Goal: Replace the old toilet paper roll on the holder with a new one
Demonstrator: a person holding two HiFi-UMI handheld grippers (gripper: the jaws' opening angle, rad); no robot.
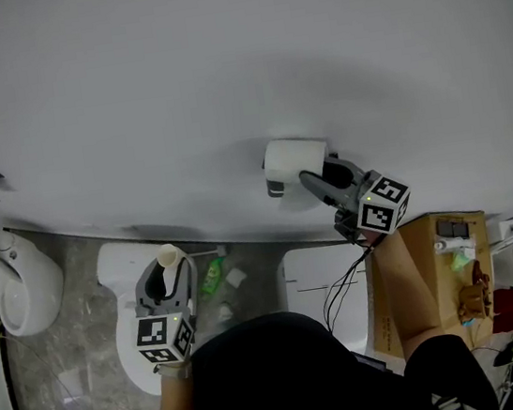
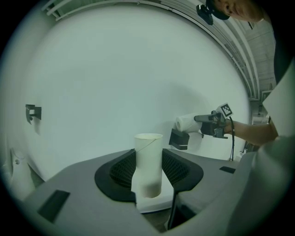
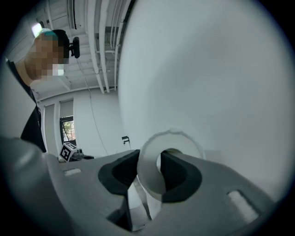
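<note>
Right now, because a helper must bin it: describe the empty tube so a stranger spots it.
Below the white wall stands the toilet; over it the left claw is shut on the empty tube. Unlike the full white roll at the wall, it is a bare core without paper.

The head view looks steeply down from above the person [image 1: 290,375] toward the white wall [image 1: 219,72], taking in both hand-held grippers. The left gripper view rides the left hand-held gripper [image 1: 168,264], close on its cardboard tube [image 2: 148,163], facing the wall and rightward. The right gripper view sits hard against the toilet paper roll [image 3: 147,175] in the right hand-held gripper [image 1: 321,177], facing left along the wall. Each gripper view catches the other hand-held gripper far off.
</note>
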